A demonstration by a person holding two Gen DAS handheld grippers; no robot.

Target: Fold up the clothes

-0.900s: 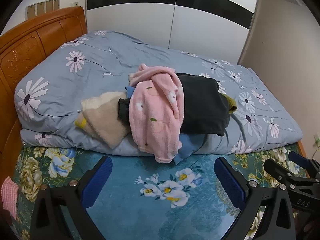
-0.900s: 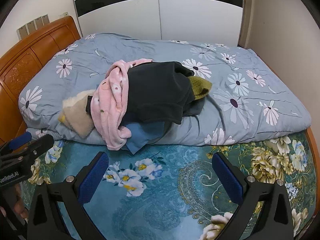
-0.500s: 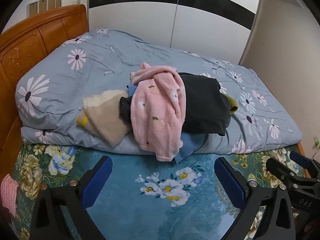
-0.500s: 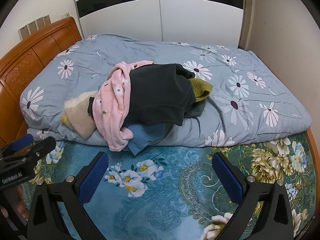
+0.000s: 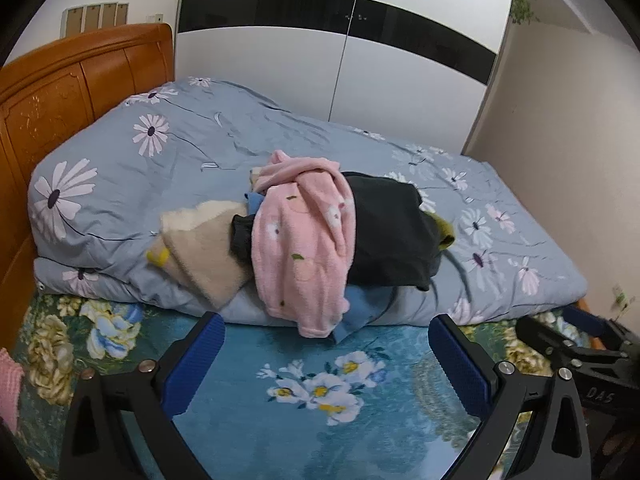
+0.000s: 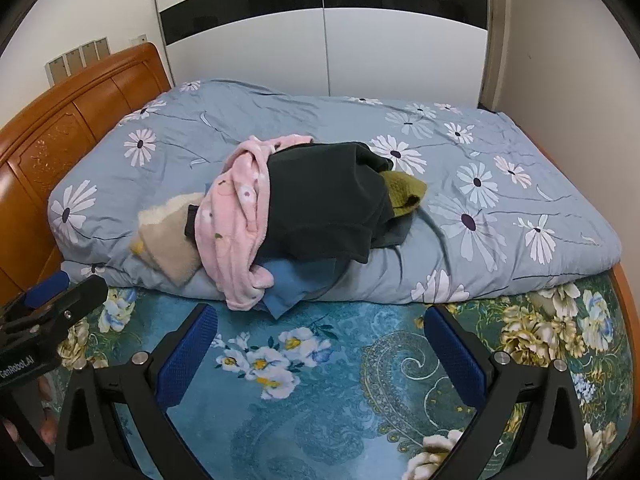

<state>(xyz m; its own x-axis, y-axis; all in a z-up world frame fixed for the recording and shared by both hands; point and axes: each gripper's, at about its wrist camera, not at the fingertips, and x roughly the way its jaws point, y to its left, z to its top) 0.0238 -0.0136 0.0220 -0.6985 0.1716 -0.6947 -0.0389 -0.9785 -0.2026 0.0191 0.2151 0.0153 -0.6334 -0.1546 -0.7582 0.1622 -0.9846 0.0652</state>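
Our left tongs (image 5: 324,364) hang wide apart, empty, above the floral bedsheet (image 5: 280,420). The heap of clothes (image 5: 312,240) sits on the grey quilt (image 5: 160,168): soft, light, limp. We would pinch the pink fleece (image 5: 304,252) at its hanging hem, probably the loosest edge. Our right tongs (image 6: 320,356) gape too, empty.

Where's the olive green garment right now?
In the right wrist view, the olive green garment pokes out at the pile's right edge, tucked under the black garment on the grey floral quilt.
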